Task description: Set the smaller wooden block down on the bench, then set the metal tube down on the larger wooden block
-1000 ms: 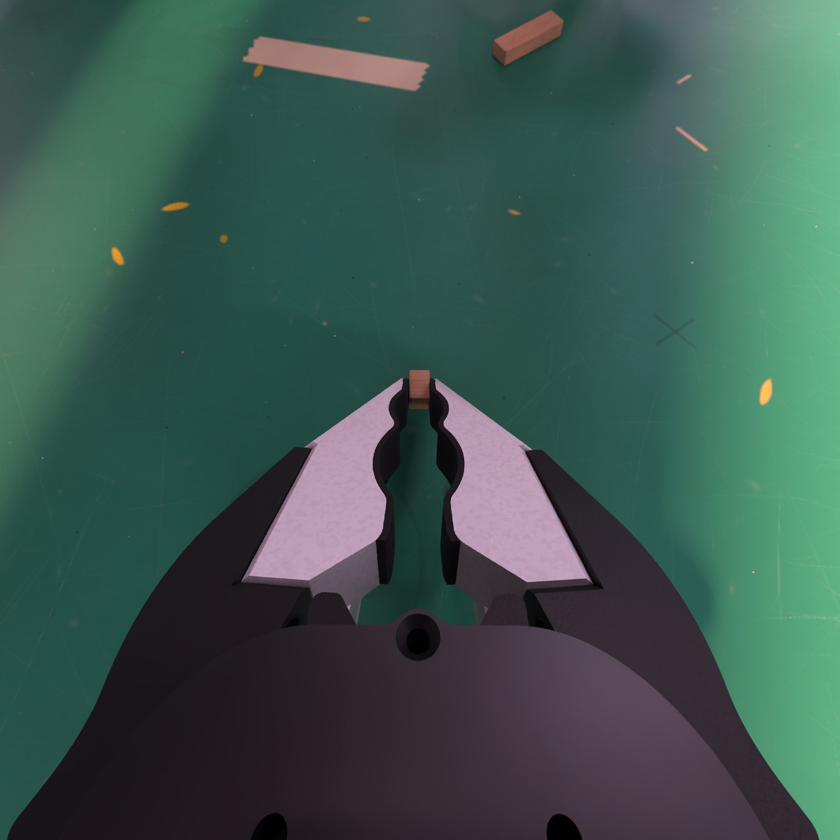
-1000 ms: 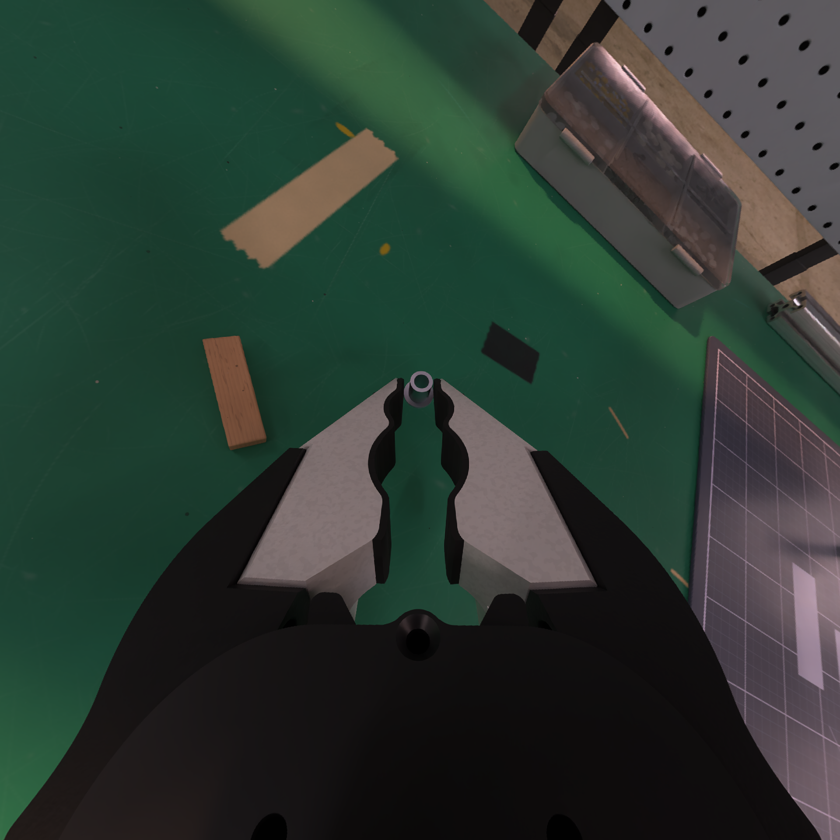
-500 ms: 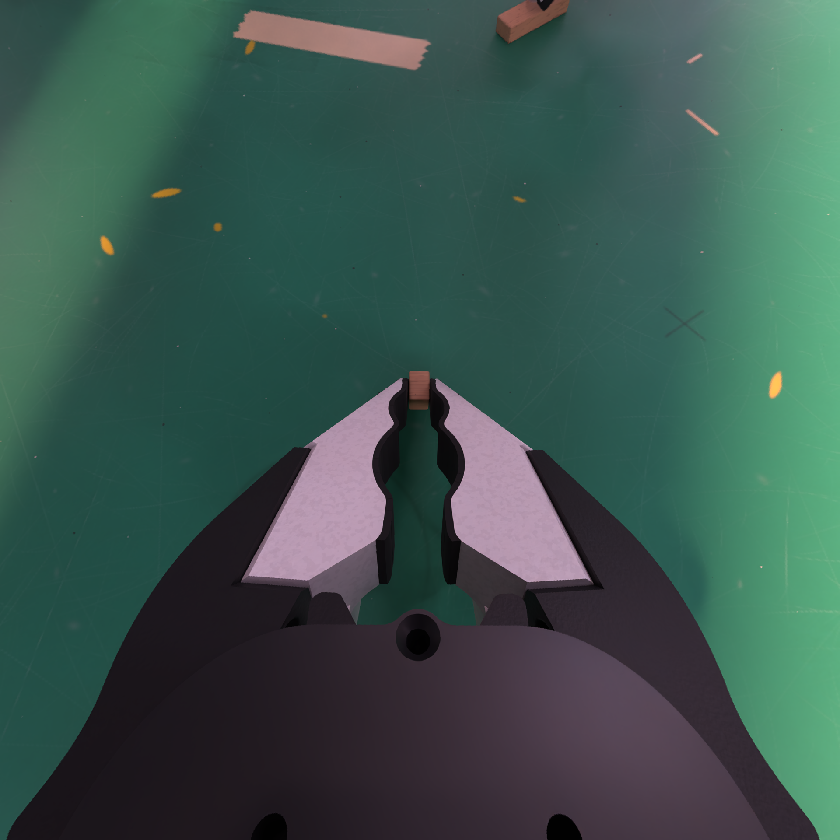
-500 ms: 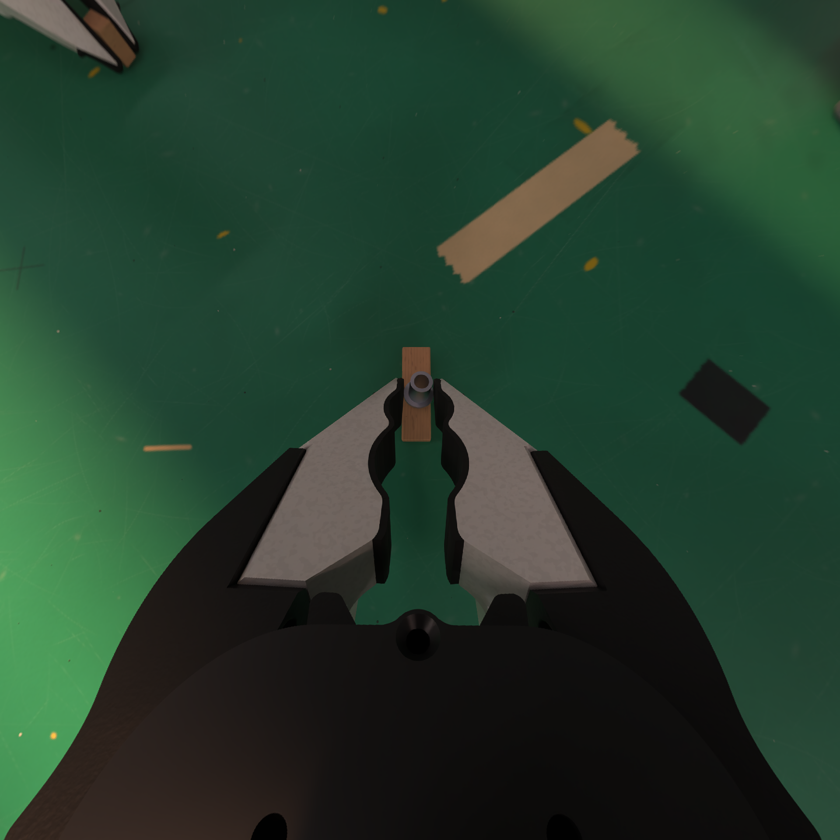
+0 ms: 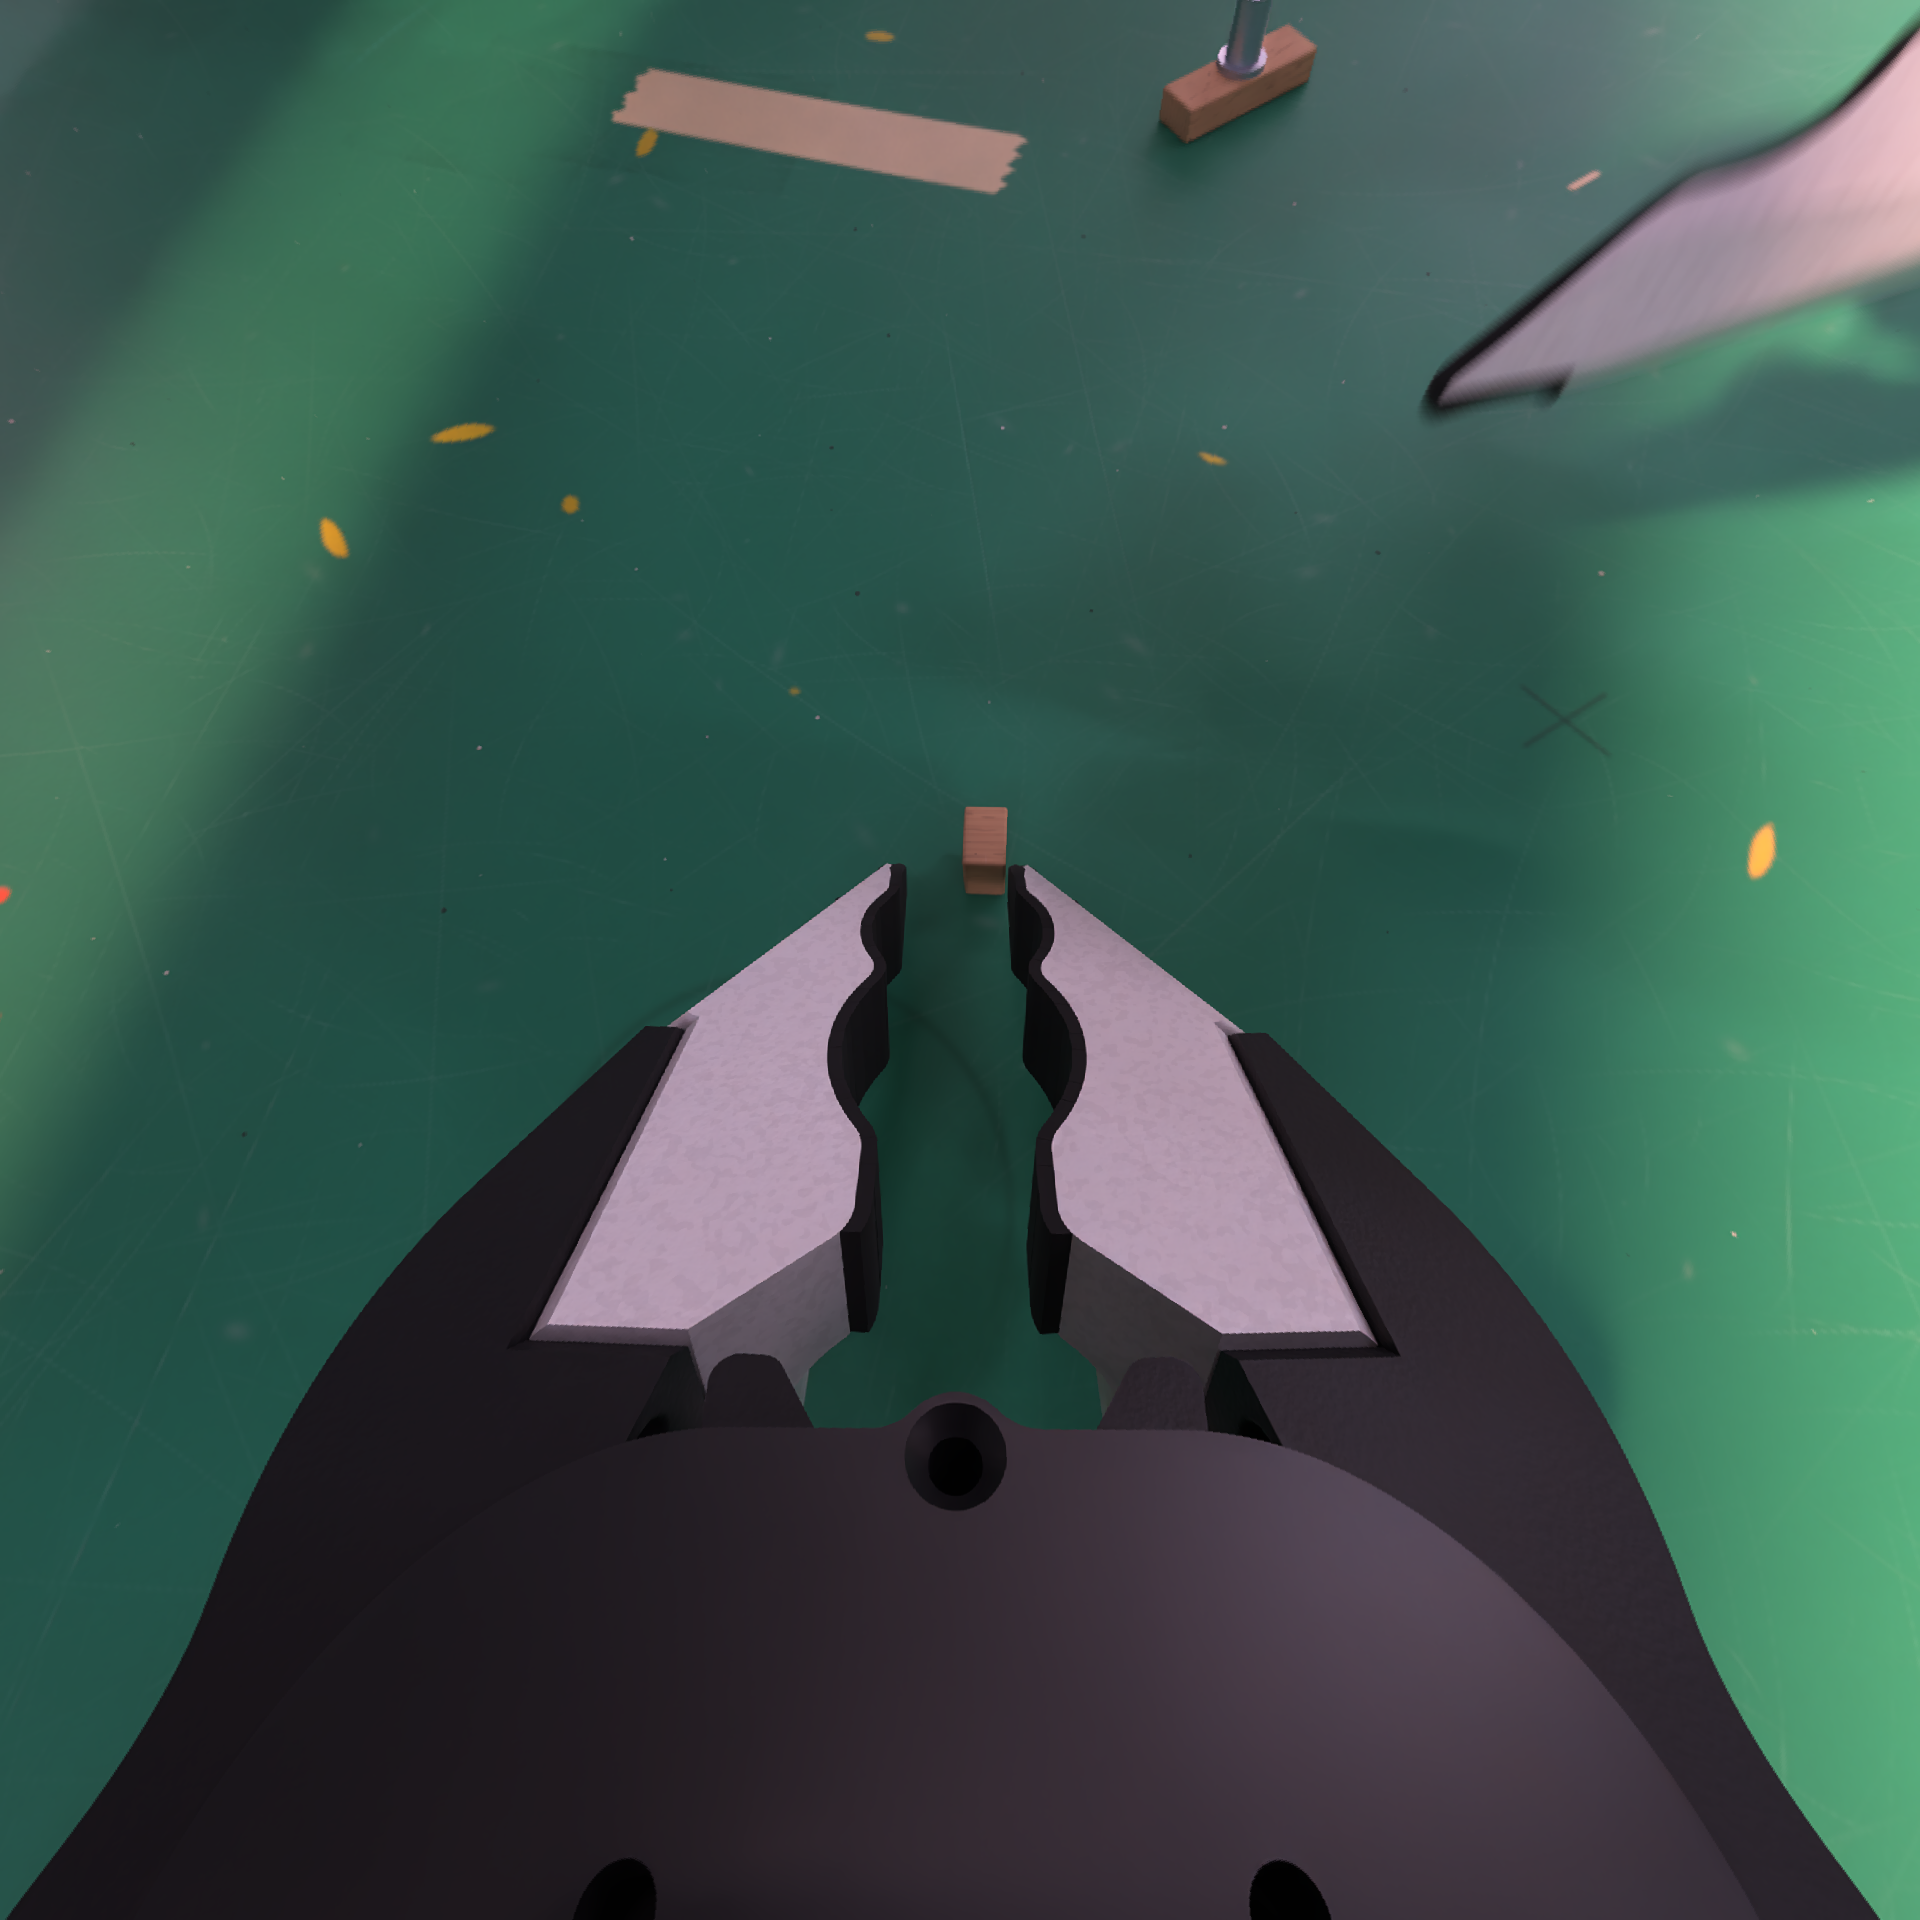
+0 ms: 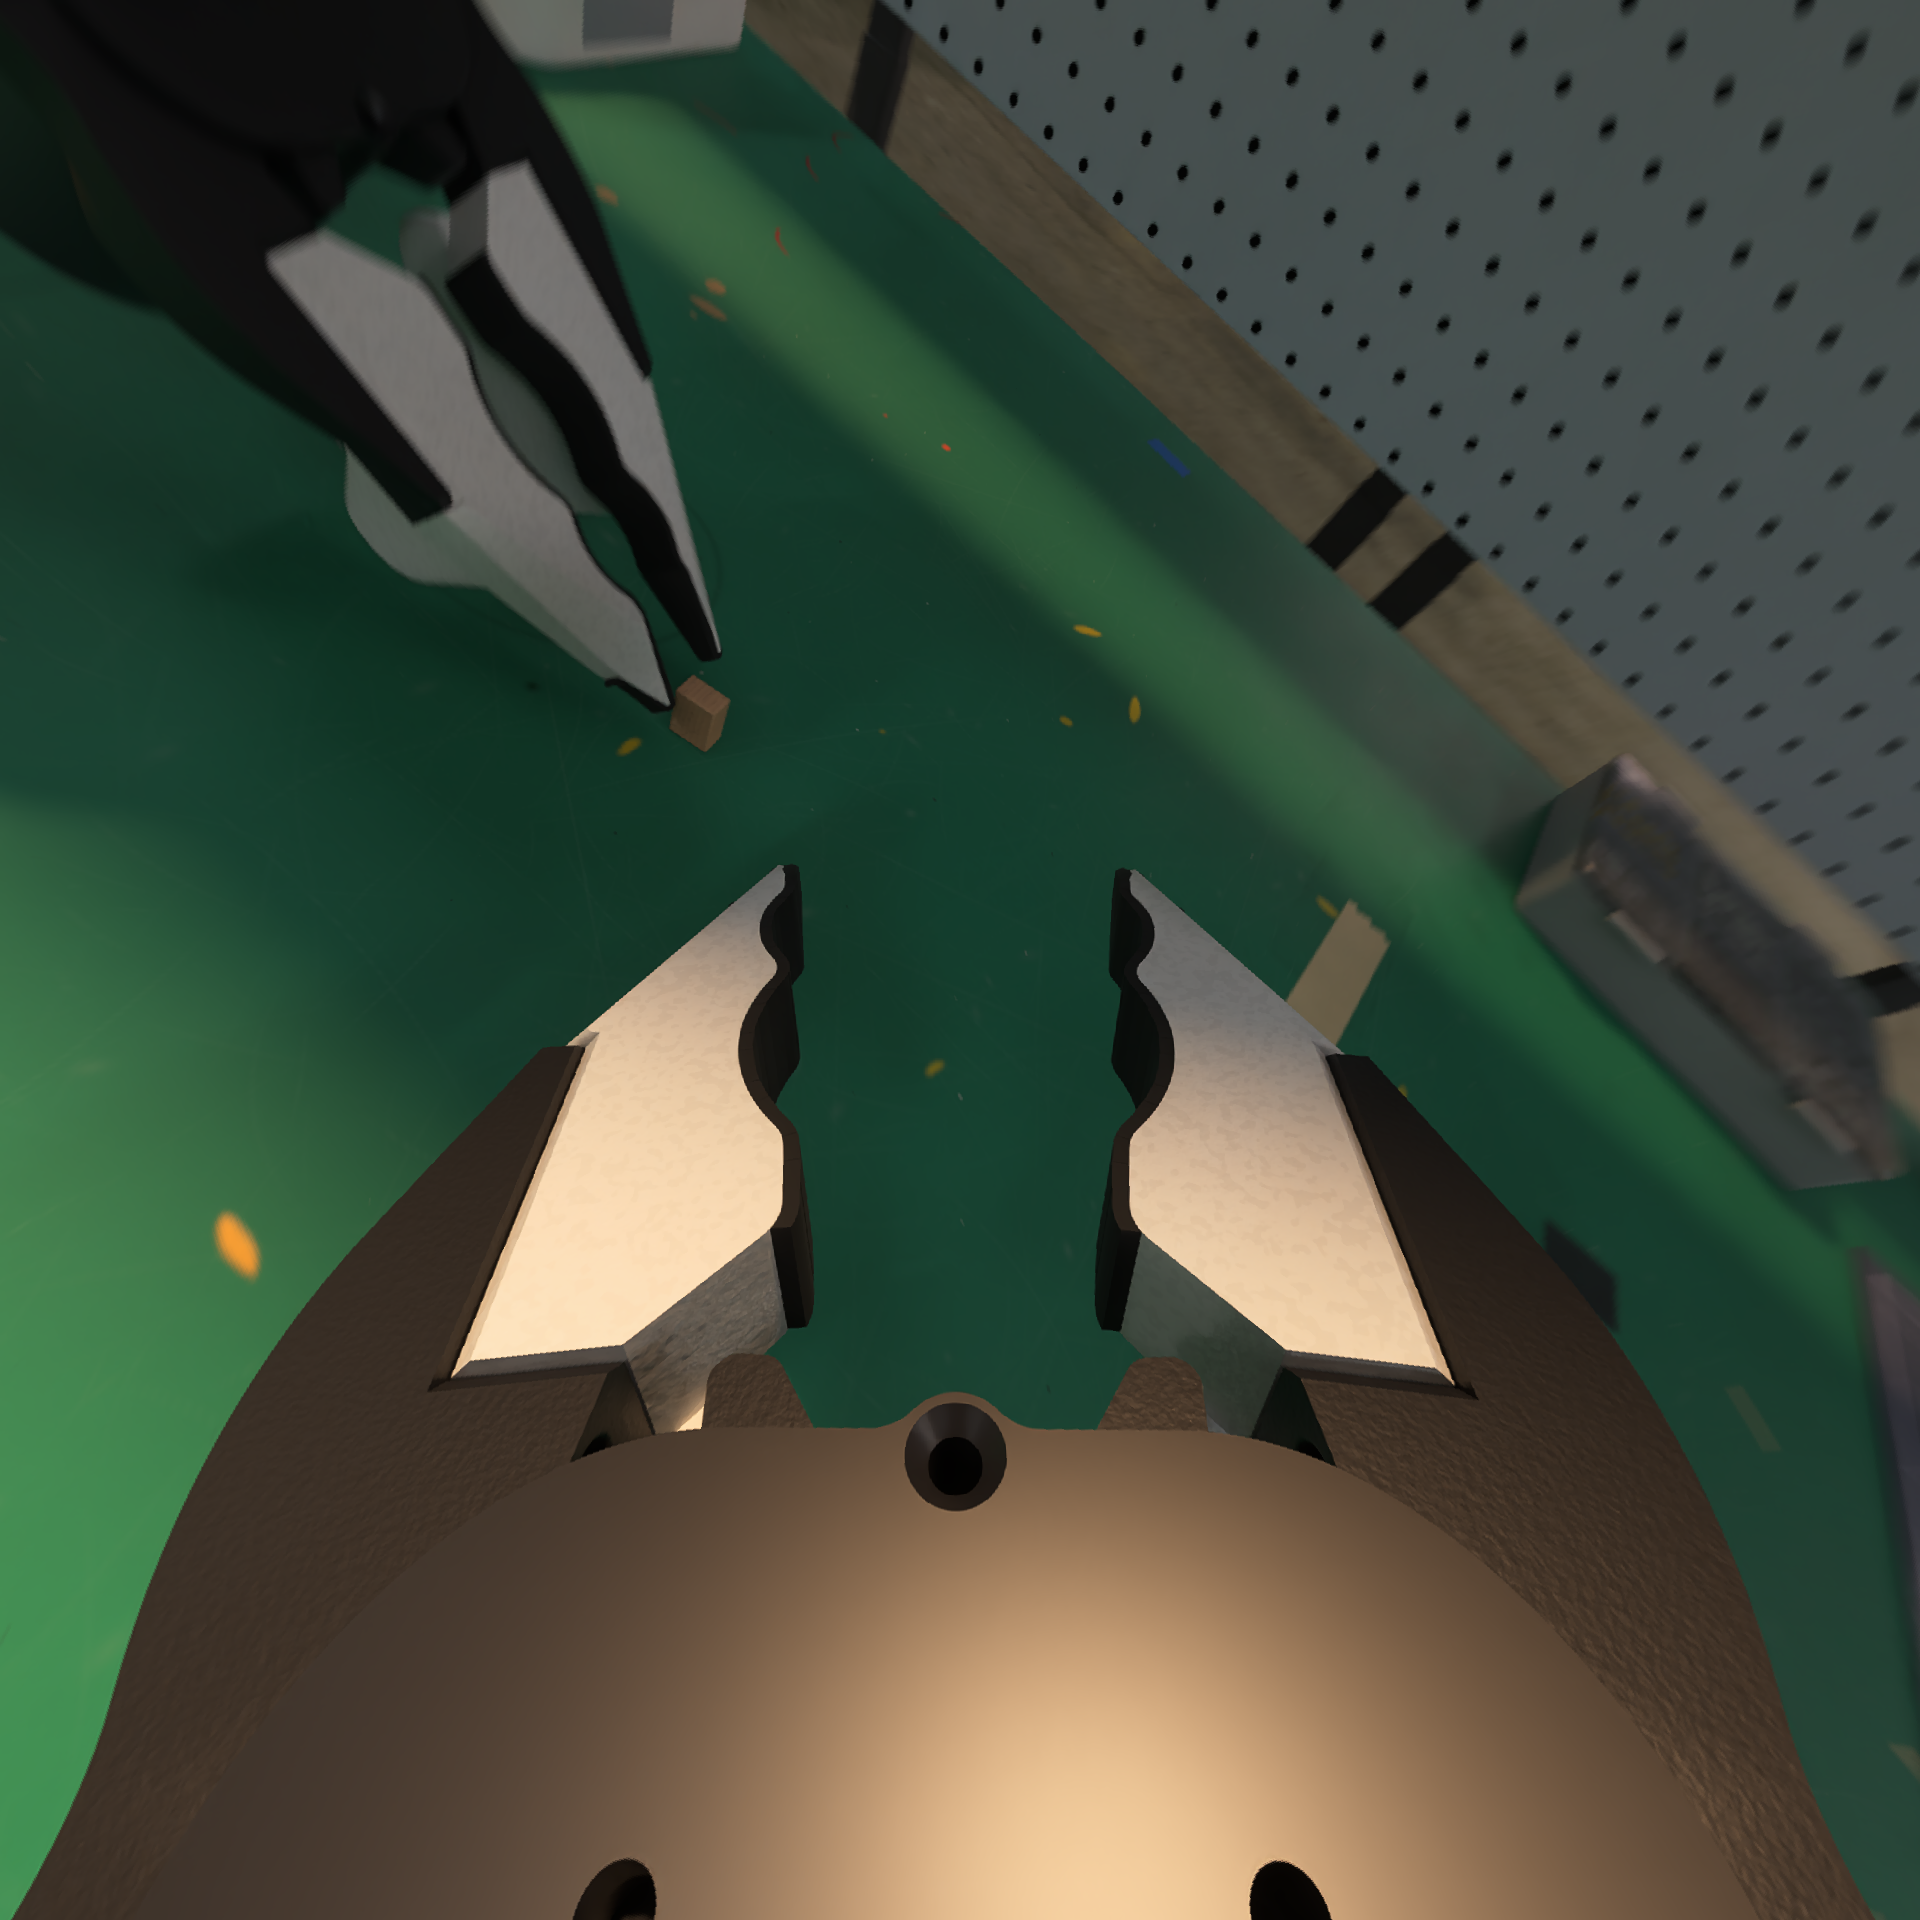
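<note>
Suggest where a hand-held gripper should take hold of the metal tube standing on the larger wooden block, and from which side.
Grip the metal tube on its bare shaft above the larger wooden block, coming from above or level from the side. It stands upright on the block's top face, so its round sides look free all round. The frame cuts off its upper end, so the best height is uncertain.

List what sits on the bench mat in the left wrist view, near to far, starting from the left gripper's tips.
left gripper → smaller wooden block → tape strip → larger wooden block with the metal tube standing on it.
</note>
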Motion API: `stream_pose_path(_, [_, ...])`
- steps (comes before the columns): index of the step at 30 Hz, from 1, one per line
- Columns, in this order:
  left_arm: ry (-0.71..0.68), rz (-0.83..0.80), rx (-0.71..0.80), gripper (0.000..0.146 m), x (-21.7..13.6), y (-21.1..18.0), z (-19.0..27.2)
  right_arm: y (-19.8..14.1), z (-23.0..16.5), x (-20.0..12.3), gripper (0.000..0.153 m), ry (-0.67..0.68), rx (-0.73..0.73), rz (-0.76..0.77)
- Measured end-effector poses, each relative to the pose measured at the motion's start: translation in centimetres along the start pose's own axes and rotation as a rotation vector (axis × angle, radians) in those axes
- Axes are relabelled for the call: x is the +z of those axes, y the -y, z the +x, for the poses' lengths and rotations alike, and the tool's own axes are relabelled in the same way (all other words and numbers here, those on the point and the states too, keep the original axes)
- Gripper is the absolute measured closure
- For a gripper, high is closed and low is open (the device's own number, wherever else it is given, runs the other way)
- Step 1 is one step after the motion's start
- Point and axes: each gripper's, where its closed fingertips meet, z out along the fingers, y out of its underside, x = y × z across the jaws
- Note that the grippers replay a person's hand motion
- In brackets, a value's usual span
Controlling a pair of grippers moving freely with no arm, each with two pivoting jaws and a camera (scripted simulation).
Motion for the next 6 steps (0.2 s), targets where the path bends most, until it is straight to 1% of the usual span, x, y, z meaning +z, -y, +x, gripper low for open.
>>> stream_pose_path(3, [0.005,0.019,0.004,0.127,-0.9,0.1,-0.2,0.2,-1.4,1.8,0.093,-0.096,-0.152,-0.063])
stream_pose_path(6, [0.025,0.058,0.001,0.127,-2.3,0.7,-0.7,-0.4,-1.5,2.9,0.092,-0.159,-0.238,-0.140])
